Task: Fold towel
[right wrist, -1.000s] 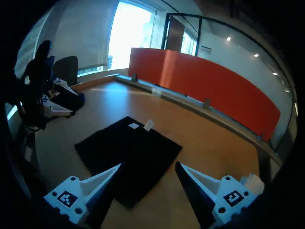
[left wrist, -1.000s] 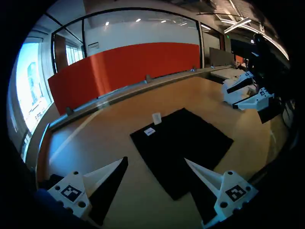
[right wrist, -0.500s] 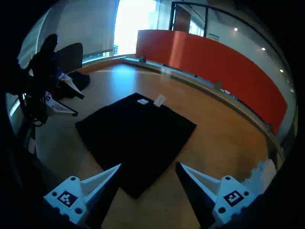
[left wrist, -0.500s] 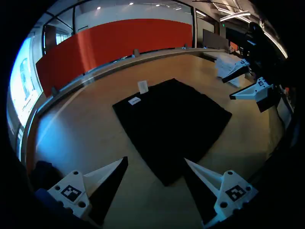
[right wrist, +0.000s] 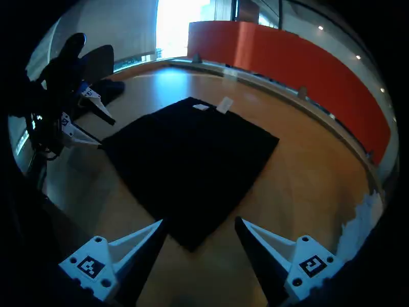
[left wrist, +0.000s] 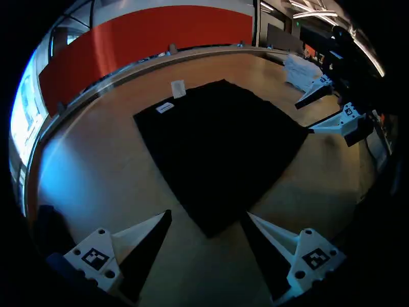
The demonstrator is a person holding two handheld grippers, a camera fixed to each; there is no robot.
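As left claw nears, towel looms larger.

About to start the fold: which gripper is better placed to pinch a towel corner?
Right, narrowly. The right gripper is open with a corner of the towel reaching deeper between its fingers. The open left gripper straddles its corner too, less deeply.

The left hand-held gripper hangs wide open over the counter, the towel corner just ahead between its fingers; the right hand-held gripper is ahead-right, near the towel's far corner.
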